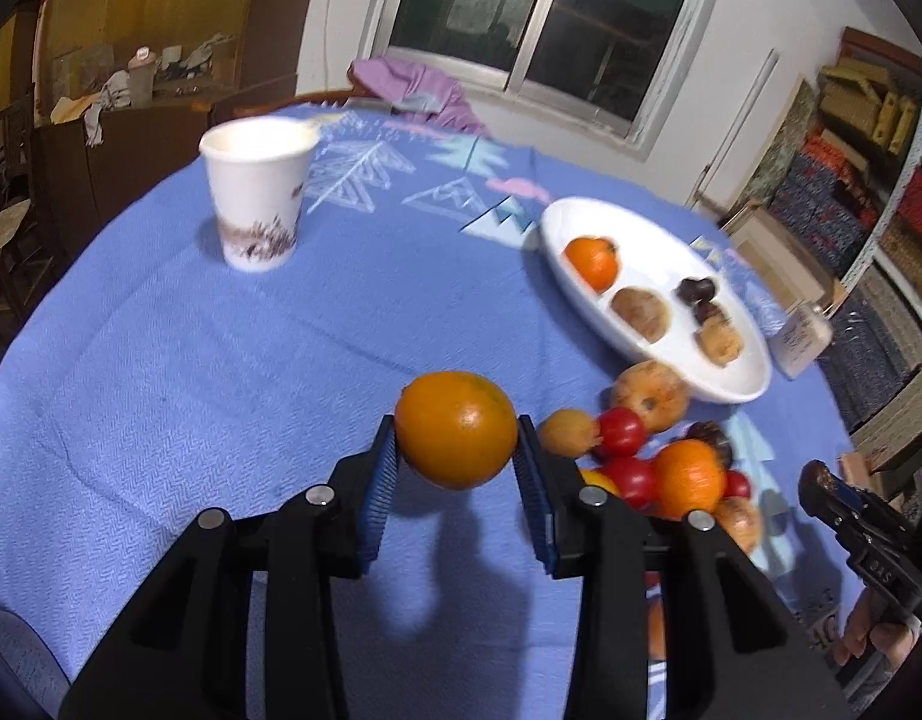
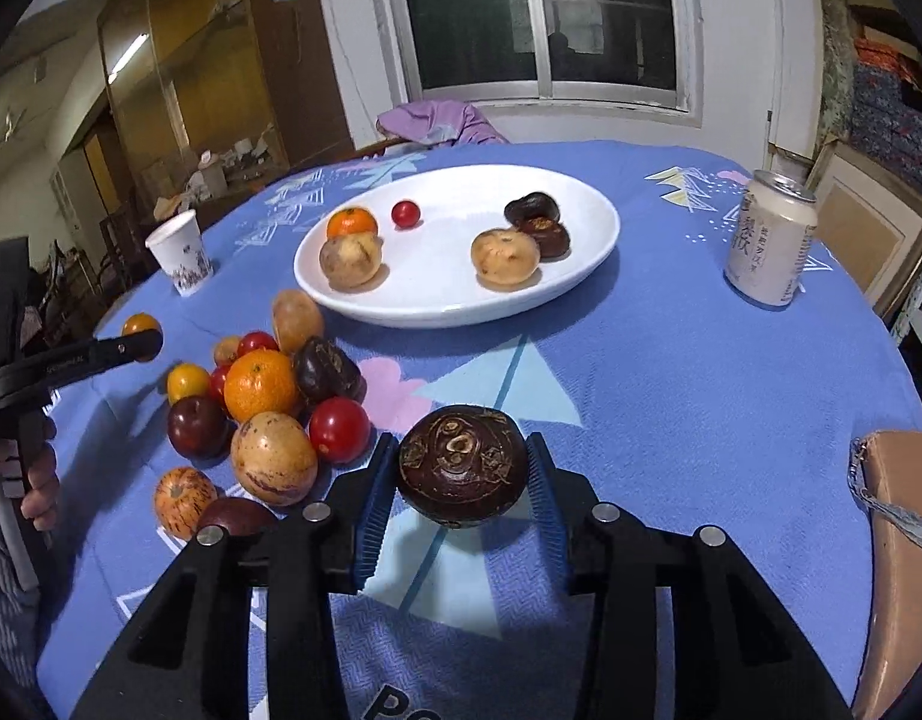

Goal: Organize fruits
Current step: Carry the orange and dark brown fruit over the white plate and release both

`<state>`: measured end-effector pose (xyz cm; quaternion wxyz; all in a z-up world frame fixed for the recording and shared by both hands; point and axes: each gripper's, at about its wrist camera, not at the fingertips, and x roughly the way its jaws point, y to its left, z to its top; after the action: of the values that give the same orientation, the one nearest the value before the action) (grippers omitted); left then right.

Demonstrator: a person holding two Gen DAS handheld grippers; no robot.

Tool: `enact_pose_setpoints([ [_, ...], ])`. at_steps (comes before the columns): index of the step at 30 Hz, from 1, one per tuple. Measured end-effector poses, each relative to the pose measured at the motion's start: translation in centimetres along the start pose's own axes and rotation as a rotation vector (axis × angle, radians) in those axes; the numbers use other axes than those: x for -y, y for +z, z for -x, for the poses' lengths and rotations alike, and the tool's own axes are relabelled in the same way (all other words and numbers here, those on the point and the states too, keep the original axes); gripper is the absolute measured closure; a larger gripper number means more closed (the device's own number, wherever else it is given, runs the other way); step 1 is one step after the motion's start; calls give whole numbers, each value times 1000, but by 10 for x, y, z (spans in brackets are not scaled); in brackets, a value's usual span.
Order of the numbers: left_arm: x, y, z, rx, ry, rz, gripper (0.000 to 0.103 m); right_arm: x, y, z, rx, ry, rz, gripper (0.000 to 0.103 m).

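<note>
My left gripper point(image 1: 458, 441) is shut on an orange point(image 1: 456, 429), held just above the blue tablecloth. My right gripper point(image 2: 461, 471) is shut on a dark brown round fruit point(image 2: 462, 465) with pale markings, also lifted off the cloth. A white oval plate point(image 2: 437, 306) behind it holds several fruits: a small orange point(image 2: 351, 222), a cherry tomato point(image 2: 405, 213), tan fruits and dark ones. A heap of loose fruit point(image 2: 263, 408) lies on the cloth left of my right gripper; the same heap point(image 1: 658, 462) shows right of my left gripper.
A paper cup point(image 1: 258, 192) stands far left on the round table point(image 1: 161, 360). A drink can point(image 2: 769, 240) stands at the right near the table edge. A tan pouch point(image 2: 898, 540) lies at the right edge. A purple cloth point(image 2: 443, 120) hangs on a chair behind.
</note>
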<state>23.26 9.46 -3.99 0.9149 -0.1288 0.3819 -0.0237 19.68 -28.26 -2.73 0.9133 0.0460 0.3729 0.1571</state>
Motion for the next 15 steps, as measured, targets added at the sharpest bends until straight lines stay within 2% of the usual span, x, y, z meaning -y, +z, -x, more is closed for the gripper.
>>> enact_pose_setpoints([
  [3,31,19,10,12,-17,-73,65,11,27,15,44,47,-58,59],
  [8,98,70,7,28,-52,-174,65,9,86,15,82,53,-57,59],
  [11,134,100,-19,15,-44,-213,65,-2,101,-9,45,78,-16,59],
  [15,159,130,-77,-67,-22,-221,65,-22,104,-59,-28,55,64,59],
])
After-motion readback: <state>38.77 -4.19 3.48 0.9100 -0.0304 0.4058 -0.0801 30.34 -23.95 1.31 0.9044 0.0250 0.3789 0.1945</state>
